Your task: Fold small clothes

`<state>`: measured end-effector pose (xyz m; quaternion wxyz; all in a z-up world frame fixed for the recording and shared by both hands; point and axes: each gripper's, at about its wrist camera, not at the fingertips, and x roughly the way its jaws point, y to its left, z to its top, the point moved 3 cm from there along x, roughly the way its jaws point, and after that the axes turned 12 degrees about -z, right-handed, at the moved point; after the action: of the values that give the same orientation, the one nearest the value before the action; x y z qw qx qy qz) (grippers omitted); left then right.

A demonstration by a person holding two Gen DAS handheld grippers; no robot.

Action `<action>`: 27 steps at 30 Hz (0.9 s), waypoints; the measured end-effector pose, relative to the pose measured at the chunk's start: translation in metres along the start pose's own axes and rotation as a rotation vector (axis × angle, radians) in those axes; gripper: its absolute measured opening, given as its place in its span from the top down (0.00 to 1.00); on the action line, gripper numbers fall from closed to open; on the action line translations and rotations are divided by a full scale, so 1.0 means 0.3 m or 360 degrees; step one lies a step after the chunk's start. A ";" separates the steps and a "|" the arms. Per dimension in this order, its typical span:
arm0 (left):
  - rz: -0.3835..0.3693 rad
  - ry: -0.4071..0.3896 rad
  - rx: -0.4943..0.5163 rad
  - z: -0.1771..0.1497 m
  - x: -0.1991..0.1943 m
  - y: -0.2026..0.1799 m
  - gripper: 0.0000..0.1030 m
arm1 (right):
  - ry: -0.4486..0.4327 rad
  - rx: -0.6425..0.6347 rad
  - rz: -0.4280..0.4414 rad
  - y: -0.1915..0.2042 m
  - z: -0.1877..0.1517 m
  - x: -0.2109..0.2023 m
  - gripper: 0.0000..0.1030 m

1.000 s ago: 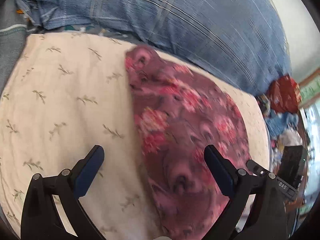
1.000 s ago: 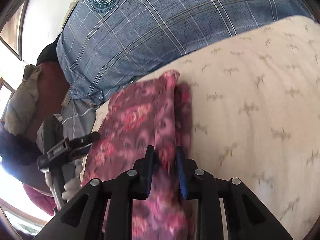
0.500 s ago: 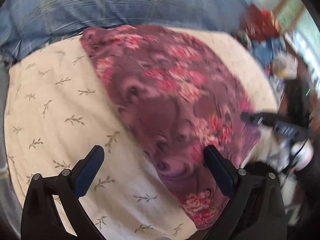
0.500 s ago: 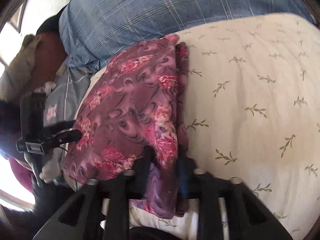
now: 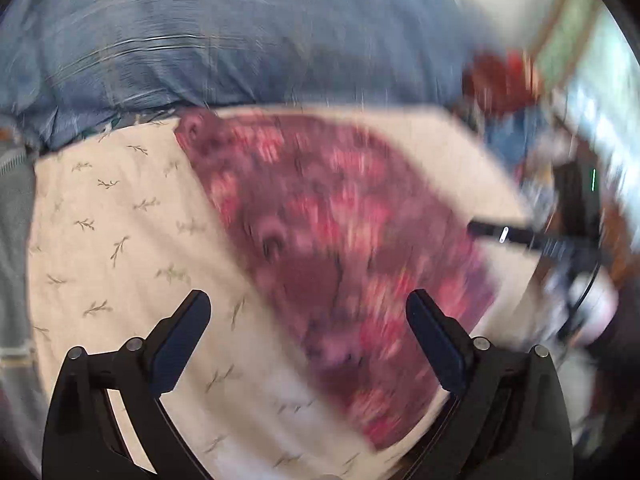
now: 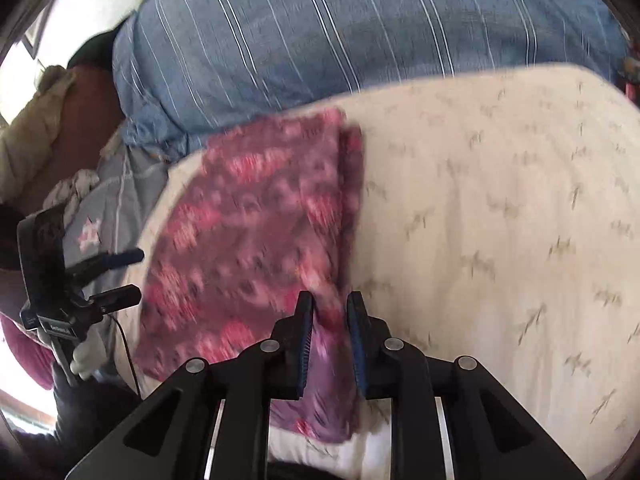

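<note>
The purple floral garment (image 6: pixel 256 240) lies part-folded at nine o'clock on the cream leaf-print pillow (image 6: pixel 500 220), its near edge nipped between the right gripper (image 6: pixel 329 336) while the left gripper (image 5: pixel 304 320) hangs wide and empty, so lay that edge squarely.
</note>
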<state>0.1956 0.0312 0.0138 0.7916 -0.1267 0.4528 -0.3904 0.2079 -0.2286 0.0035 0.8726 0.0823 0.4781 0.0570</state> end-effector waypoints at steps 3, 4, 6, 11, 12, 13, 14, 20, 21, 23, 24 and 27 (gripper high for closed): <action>-0.0047 -0.0061 -0.0200 0.059 0.040 0.050 0.04 | -0.0193 -0.0075 0.0012 0.052 0.069 -0.033 0.81; 0.0000 -0.0052 -0.0211 0.069 0.062 0.058 0.04 | -0.0236 -0.0128 0.0015 0.079 0.088 -0.034 0.81; 0.0137 0.0003 -0.0181 0.077 0.117 0.061 0.04 | -0.0262 -0.0238 -0.0011 0.127 0.106 0.000 0.84; 0.0435 0.0217 -0.0083 0.027 0.231 0.076 0.02 | -0.0096 -0.0342 -0.0200 0.094 0.050 0.201 0.83; 0.0393 0.0205 -0.0105 0.036 0.218 0.079 0.02 | -0.0137 -0.0294 -0.0161 0.085 0.051 0.194 0.80; 0.0334 0.0176 -0.0136 0.040 0.198 0.086 0.02 | -0.0094 -0.0254 -0.0152 0.073 0.063 0.193 0.78; 0.0285 0.0134 -0.0177 0.053 0.182 0.096 0.03 | -0.0074 -0.0225 -0.0138 0.067 0.071 0.188 0.76; 0.0119 -0.0175 -0.0609 0.150 0.158 0.242 0.03 | -0.0158 0.0034 0.0040 0.038 0.262 0.176 0.66; 0.0125 -0.0205 -0.0675 0.153 0.169 0.275 0.03 | -0.0155 0.0078 0.0040 0.029 0.300 0.203 0.65; 0.0146 -0.0239 -0.0742 0.157 0.184 0.314 0.03 | -0.0114 0.0188 -0.0020 0.002 0.375 0.279 0.64; 0.0145 -0.0258 -0.0761 0.156 0.187 0.324 0.03 | -0.0102 0.0230 -0.0041 -0.012 0.401 0.309 0.64; 0.0179 -0.0277 -0.0705 0.175 0.192 0.308 0.03 | 0.0011 0.0317 -0.0005 -0.024 0.431 0.399 0.64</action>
<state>0.3015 0.0422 -0.0438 0.8009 -0.3049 0.4638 -0.2246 0.3813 -0.2259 -0.0284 0.8585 0.1678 0.4845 0.0081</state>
